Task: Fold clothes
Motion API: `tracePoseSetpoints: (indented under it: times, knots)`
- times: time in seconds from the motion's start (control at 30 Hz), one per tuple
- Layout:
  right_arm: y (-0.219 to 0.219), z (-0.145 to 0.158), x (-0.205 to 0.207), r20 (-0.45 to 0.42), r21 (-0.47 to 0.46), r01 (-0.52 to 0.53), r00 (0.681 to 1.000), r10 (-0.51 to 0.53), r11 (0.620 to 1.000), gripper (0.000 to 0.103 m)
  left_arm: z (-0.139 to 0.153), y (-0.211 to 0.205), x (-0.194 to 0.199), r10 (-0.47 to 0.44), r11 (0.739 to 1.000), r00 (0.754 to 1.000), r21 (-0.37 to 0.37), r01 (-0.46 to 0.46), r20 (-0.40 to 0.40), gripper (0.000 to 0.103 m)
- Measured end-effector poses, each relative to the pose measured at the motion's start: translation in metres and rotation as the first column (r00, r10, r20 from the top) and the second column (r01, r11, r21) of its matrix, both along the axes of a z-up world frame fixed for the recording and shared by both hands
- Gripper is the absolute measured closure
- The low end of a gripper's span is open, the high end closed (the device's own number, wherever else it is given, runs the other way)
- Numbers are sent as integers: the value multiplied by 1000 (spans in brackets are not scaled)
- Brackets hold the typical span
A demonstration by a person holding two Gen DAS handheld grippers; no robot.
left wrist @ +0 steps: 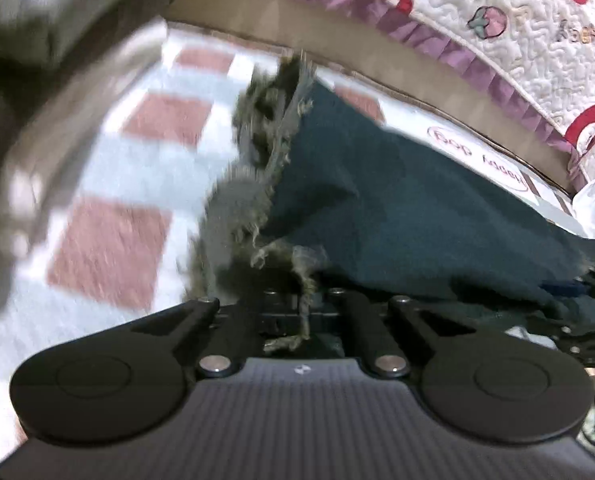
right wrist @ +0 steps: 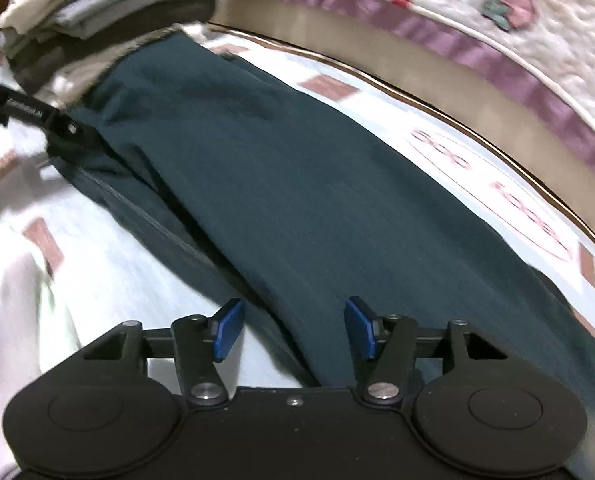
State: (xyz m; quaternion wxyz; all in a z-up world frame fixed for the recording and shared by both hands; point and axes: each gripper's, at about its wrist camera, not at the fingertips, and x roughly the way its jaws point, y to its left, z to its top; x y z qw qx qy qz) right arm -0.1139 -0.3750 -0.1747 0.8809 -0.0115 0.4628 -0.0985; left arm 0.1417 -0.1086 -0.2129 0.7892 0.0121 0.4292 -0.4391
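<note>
The fingers of the left gripper (left wrist: 297,312) stand close together on the frayed hem of the dark teal trousers (left wrist: 397,208); loose threads of the hem hang down between them, so I judge that they grip this edge. The fingertips themselves are hidden under the cloth.

The right gripper (right wrist: 295,330) is spread, its 2 blue pads (right wrist: 227,330) well apart, with nothing between them. It hovers just over the near end of the same trousers (right wrist: 297,184).

The trousers lie stretched in a long band across the bed sheet (right wrist: 117,300), white with pink-brown squares. The frayed end is lifted a little by the left gripper, and the rest lies flat on the bed. Whether this band is 1 leg or 2 legs laid together, I cannot tell.

The cloth looks soft and rather light: it sags and makes small wrinkles, and it will not keep a shape by itself. It seems matte, not slippery. The frayed hem is weak, so threads alone can pull out; it is better to take the full thickness of cloth behind the fringe. For the right gripper, the side edge or seam near its pads is a good place.

Beyond the trousers stands a stack of folded clothes (right wrist: 109,4), and behind it a quilted cover (right wrist: 477,20) with a purple ruffle.
</note>
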Motion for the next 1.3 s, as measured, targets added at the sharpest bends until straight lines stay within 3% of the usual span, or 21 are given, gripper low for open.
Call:
tracePoseSetpoints:
  times: [0.07,0.13,0.2,0.27,0.4,0.47,0.63,0.67,0.8,0.9,0.97,1.03,1.1,1.13,1.2,1.3]
  knots:
    - [-7,2,-12,-21,-12,41,999,-42,999,39,20,7,5,25,998,999,-63,-24,24,102]
    - [-11,3,-22,-32,-31,70,997,-71,997,38,41,20,14,55,988,998,-143,-55,-3,102]
    - [-13,4,-32,-39,-57,96,994,-98,994,38,48,29,20,63,985,997,-156,-68,-37,102]
    - [-11,3,-40,-45,-92,112,992,-116,989,37,34,36,21,73,989,992,-120,-86,-104,102]
    - [-6,-5,-48,-49,-129,118,991,-125,985,40,2,38,18,107,994,984,12,-106,-144,102]
    - [-5,-3,-47,-37,-149,99,994,-106,984,48,8,35,15,101,995,990,18,-99,-103,102]
    - [-5,7,-51,18,-132,88,996,-86,987,81,25,30,8,83,996,997,34,-83,-1,102]
    - [-8,11,-52,42,-123,93,995,-89,988,82,27,30,8,82,996,997,37,-83,11,102]
    - [-18,20,-55,77,-35,126,989,-123,991,83,17,29,12,103,992,995,77,-103,3,102]
    - [-16,12,-51,9,15,139,990,-139,990,81,6,28,14,120,988,993,98,-120,-4,102]
    - [-14,15,-49,11,44,157,987,-157,987,74,3,29,17,138,987,990,86,-136,-13,102]
    - [-23,24,-53,80,179,181,977,-197,967,71,4,31,21,158,987,987,40,-158,-16,102]
    - [-38,34,-60,157,357,207,948,-277,911,71,6,32,25,182,983,983,10,-181,-9,102]
    - [-43,36,-62,166,403,224,936,-311,888,71,6,33,26,194,981,981,19,-194,2,102]
    - [-41,40,-63,156,405,219,940,-303,888,70,5,34,27,216,976,976,38,-216,19,103]
    - [-30,35,-68,85,407,204,962,-260,890,54,0,37,25,221,972,975,84,-220,3,103]
